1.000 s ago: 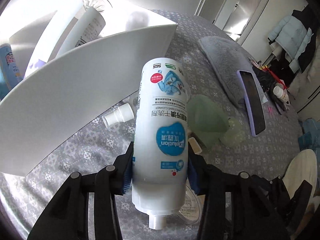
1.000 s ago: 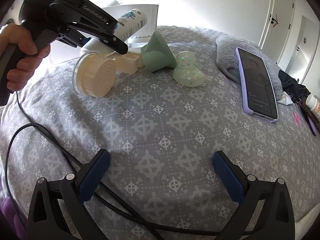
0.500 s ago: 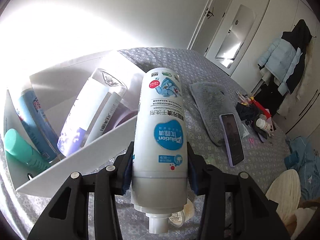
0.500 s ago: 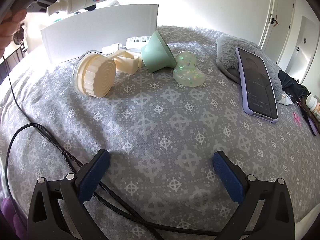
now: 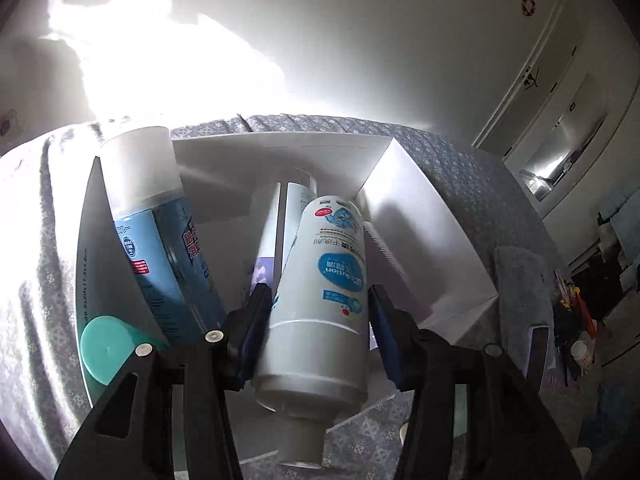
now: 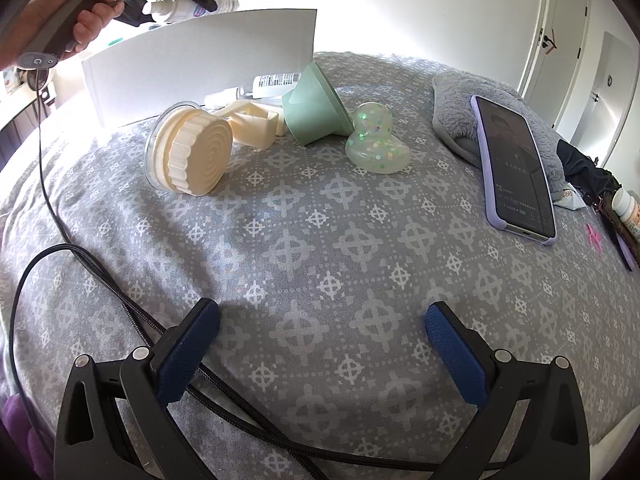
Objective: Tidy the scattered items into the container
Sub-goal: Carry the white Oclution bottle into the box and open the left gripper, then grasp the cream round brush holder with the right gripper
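My left gripper [image 5: 320, 328] is shut on a white cleaner bottle [image 5: 324, 300] with a blue label, held nozzle toward me above the white box [image 5: 424, 216]. Inside the box lean a blue spray can [image 5: 160, 232], a teal-capped bottle [image 5: 108, 344] and a white tube [image 5: 276, 232]. In the right wrist view the bottle [image 6: 188, 2] hangs over the box wall [image 6: 200, 60]. My right gripper [image 6: 320, 344] is open and empty over the bedspread. A cream round jar [image 6: 192, 152], a cream block [image 6: 256, 124], a green funnel [image 6: 312, 112], a glittery duck [image 6: 376, 140] and a small bottle [image 6: 276, 80] lie in front of the box.
A phone [image 6: 516, 168] in a lilac case rests on a grey plush cushion [image 6: 460, 92] at the right. A black cable [image 6: 80, 256] trails over the bedspread at the left. A pill bottle [image 6: 628, 208] and clutter lie at the far right edge.
My left gripper has carried the cleaner bottle up from the bedspread and over the box wall, above the box's inside. The right gripper has not moved.
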`<state>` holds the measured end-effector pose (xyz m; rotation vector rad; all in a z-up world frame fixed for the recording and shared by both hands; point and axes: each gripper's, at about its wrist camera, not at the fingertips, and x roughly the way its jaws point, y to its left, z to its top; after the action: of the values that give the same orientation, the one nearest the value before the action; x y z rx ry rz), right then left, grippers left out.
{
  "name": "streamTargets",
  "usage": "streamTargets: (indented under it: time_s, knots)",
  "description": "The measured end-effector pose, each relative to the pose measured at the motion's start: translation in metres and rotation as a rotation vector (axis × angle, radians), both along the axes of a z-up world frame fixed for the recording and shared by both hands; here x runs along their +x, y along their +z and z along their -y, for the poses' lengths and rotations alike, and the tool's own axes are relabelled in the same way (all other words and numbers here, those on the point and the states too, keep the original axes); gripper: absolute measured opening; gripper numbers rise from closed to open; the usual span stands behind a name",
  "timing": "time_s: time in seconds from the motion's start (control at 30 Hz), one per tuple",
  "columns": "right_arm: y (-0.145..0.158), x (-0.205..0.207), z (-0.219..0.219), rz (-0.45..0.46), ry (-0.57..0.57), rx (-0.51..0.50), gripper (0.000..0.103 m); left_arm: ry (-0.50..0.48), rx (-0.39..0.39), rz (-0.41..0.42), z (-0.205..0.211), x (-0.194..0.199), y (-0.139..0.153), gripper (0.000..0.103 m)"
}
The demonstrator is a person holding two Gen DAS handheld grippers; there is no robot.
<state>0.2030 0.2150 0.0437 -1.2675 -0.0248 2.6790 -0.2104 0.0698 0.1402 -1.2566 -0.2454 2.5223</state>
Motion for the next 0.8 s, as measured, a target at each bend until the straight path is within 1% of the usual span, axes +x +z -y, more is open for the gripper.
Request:
streamTargets:
  time_s: [0.03, 0.07, 0.1, 0.17, 0.2, 0.27, 0.3, 0.4, 0.43, 0.53, 0.57, 0.63, 0.67, 0.7, 0.73, 0.8]
  knots:
    - [0.0, 0.0, 0.0, 0.0, 0.0, 0.0, 0.103, 0.025, -0.013, -0.034, 0.005, 0.01, 0.004, 0.054]
    - [0.0, 0.0, 0.0, 0.0, 0.0, 0.001, 0.103, 0.045, -0.025, -0.073, 0.009, 0.022, 0.009, 0.064]
    - [0.0, 0.0, 0.0, 0.0, 0.0, 0.0, 0.103, 0.065, -0.032, -0.114, 0.013, 0.036, 0.014, 0.079]
    - [0.0, 0.0, 0.0, 0.002, 0.0, -0.001, 0.103, 0.104, -0.046, -0.197, 0.02, 0.066, 0.021, 0.096]
    - [0.0, 0.0, 0.003, 0.004, 0.001, -0.001, 0.103, 0.113, -0.06, -0.228, 0.024, 0.081, 0.021, 0.103]
    - [0.001, -0.002, 0.002, 0.015, 0.002, -0.007, 0.103, 0.117, -0.113, -0.253, 0.03, 0.106, 0.013, 0.102]
    - [0.001, -0.003, 0.001, 0.025, 0.007, -0.014, 0.103, 0.122, -0.144, -0.246, 0.032, 0.115, 0.005, 0.102]
    - [0.009, -0.006, -0.002, 0.084, 0.021, -0.036, 0.103, 0.156, -0.197, -0.17, 0.054, 0.129, -0.029, 0.102]
    - [0.015, -0.004, -0.004, 0.078, 0.018, -0.064, 0.103, 0.172, -0.208, -0.138, 0.065, 0.131, -0.041, 0.102]
    - [0.042, 0.004, -0.006, -0.039, 0.009, -0.181, 0.103, 0.252, -0.272, -0.058, 0.086, 0.139, -0.081, 0.102]
    - [0.05, -0.001, -0.005, -0.061, 0.011, -0.209, 0.103, 0.28, -0.293, -0.04, 0.092, 0.143, -0.095, 0.102]
    - [0.059, -0.016, 0.004, -0.069, 0.019, -0.266, 0.103, 0.297, -0.317, -0.017, 0.1, 0.153, -0.12, 0.102]
    - [0.06, -0.027, 0.009, -0.06, 0.027, -0.302, 0.103, 0.298, -0.309, -0.05, 0.101, 0.161, -0.124, 0.103]
    - [0.061, -0.036, 0.015, -0.051, 0.033, -0.337, 0.103, 0.303, -0.31, -0.074, 0.101, 0.168, -0.122, 0.103]
    - [0.061, -0.043, 0.021, -0.046, 0.034, -0.364, 0.103, 0.302, -0.319, -0.07, 0.099, 0.168, -0.121, 0.103]
    - [0.059, -0.062, 0.032, -0.034, 0.018, -0.385, 0.103, 0.298, -0.331, -0.047, 0.096, 0.164, -0.124, 0.103]
